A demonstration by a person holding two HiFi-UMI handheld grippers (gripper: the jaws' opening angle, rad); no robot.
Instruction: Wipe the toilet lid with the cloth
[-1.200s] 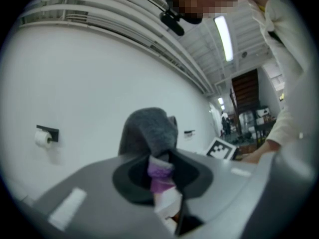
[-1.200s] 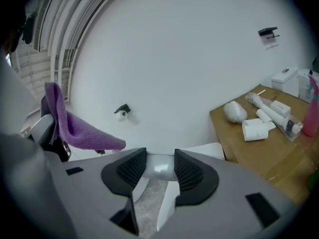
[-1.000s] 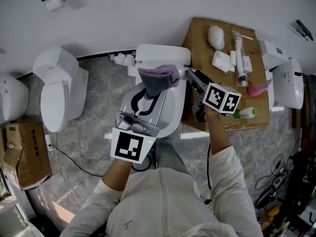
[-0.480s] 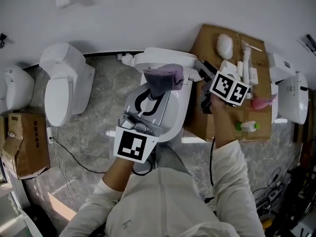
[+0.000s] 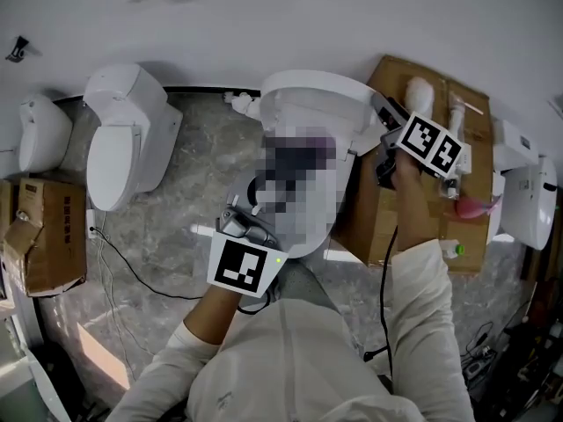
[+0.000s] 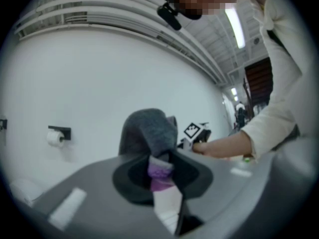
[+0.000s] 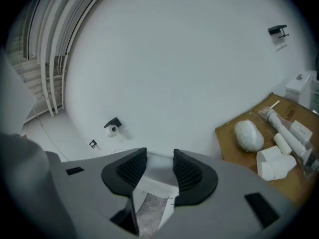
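Note:
The white toilet [image 5: 308, 99] stands in the middle of the head view, and a mosaic patch covers most of its lid. My left gripper [image 5: 262, 185] reaches over the lid and is shut on the grey and purple cloth [image 6: 149, 131]. The cloth stands up bunched between its pads [image 6: 158, 171]. My right gripper [image 5: 380, 104] is off to the right beside the tank, above the edge of the cardboard [image 5: 409, 205]. Its jaws [image 7: 159, 167] are open with nothing between them; only the white tank edge and floor show through the gap.
A second toilet [image 5: 123, 139] and another white fixture [image 5: 40, 134] stand at the left, with a cardboard box [image 5: 44, 244] and a floor cable [image 5: 132, 275]. On the cardboard lie a white scrubber [image 7: 248, 135], tubes [image 7: 284, 128], a pink item [image 5: 475, 207] and a small bottle [image 5: 453, 250].
My right gripper has moved away from the toilet bowl's side toward the back wall and now sits beside the tank. The left gripper still holds the cloth over the lid, nearly in place.

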